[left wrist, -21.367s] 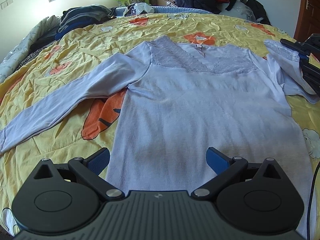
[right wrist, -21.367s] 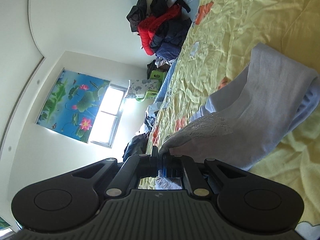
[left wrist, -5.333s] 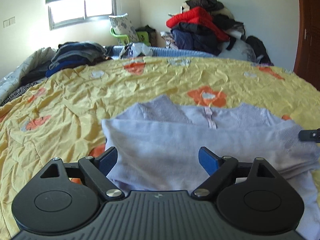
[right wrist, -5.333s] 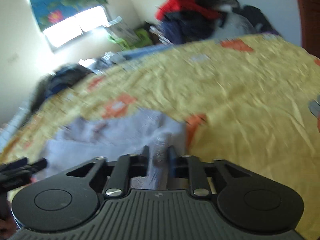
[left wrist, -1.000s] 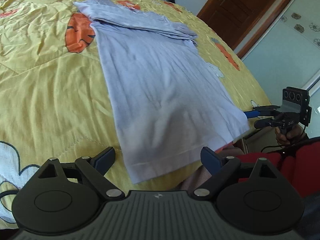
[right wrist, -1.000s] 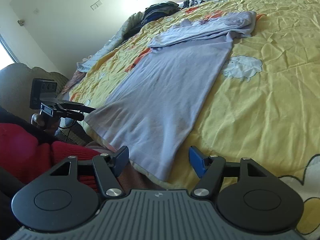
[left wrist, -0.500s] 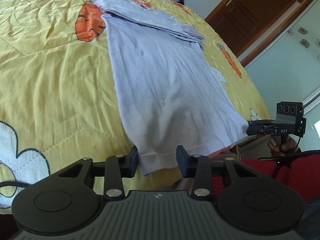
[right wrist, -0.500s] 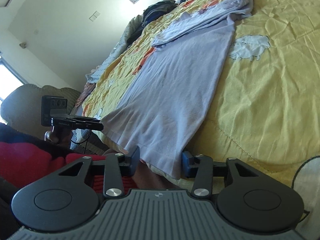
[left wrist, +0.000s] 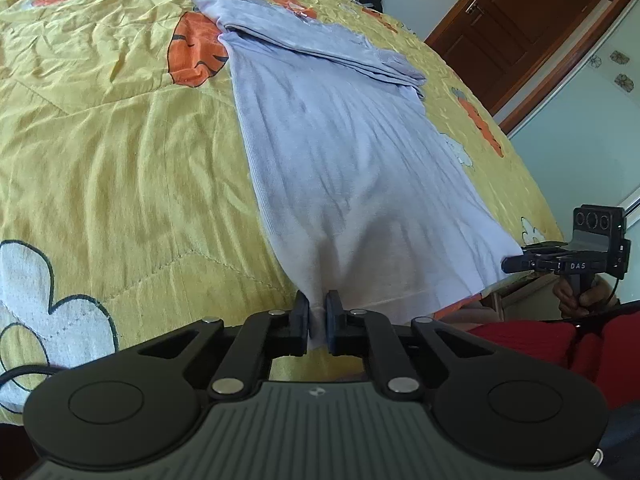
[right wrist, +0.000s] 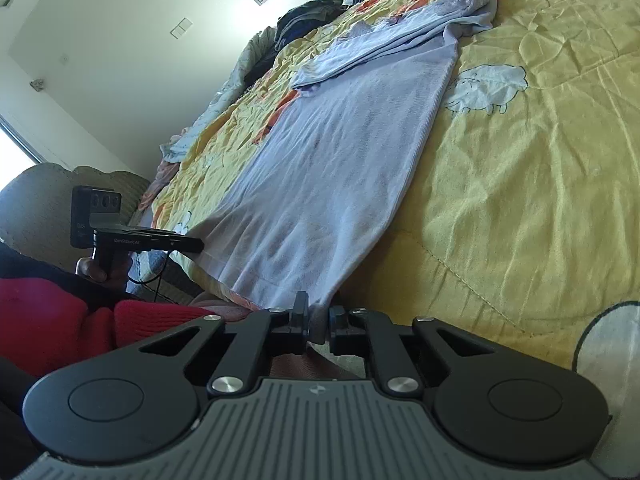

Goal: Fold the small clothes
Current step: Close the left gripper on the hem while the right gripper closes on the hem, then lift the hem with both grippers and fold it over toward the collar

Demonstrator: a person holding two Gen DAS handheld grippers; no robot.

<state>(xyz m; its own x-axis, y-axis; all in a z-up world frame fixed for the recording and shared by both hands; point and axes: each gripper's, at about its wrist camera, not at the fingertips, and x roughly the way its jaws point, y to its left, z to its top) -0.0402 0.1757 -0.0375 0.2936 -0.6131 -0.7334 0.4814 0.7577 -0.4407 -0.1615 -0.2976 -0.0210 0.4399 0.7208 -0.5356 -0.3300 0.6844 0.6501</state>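
Left gripper (left wrist: pixel 317 312) and right gripper (right wrist: pixel 318 320), wide open a second ago, now pinch opposite hem corners of the soft ribbed lilac top (left wrist: pixel 340 140), sleeves folded across, flat on the crinkled yellow quilt (left wrist: pixel 100 160).

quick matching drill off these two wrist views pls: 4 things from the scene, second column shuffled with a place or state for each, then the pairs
Things
1. left gripper
2. right gripper
3. folded sleeves
4. wooden door

Places or states
A. stacked across the far end of the lavender top
B. shut on the hem corner beside the white flower print
C. behind the far corner of the yellow quilt
D. shut on the hem corner nearest the sheep print

Pairs: 1-B, 2-D, 3-A, 4-C
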